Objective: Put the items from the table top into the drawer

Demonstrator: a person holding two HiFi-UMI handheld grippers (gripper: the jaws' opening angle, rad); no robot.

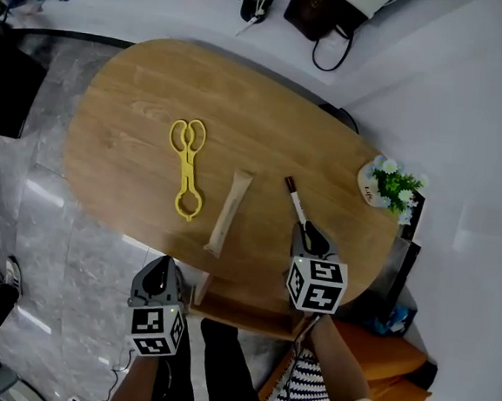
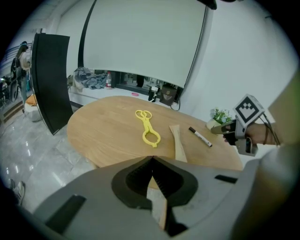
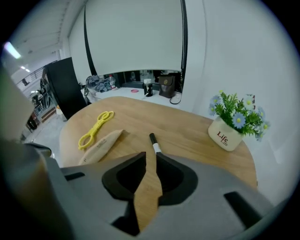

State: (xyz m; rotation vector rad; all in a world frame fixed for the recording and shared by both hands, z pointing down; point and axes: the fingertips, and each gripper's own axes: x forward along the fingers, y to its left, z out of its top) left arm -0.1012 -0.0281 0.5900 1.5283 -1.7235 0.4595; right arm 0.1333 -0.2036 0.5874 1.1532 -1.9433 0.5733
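Table (image 1: 138, 98): tongs (image 1: 187, 168), sleeve (image 1: 230, 213), marker (image 1: 296, 201), flower pot (image 1: 390, 186) | left claw (image 2: 151, 161) together | right claw (image 3: 150, 157) slightly apart, empty, by marker's end

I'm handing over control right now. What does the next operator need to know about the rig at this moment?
Left gripper: shut, empty, low by the near edge of the table.
Right gripper: jaws slightly apart, nothing between them, tips just short of the marker.
Items: yellow tongs, tan packet and the marker all lie apart on the table top.
Done: nothing lifted yet.
Left: all three go into the drawer; the marker looks like the likely first pick.
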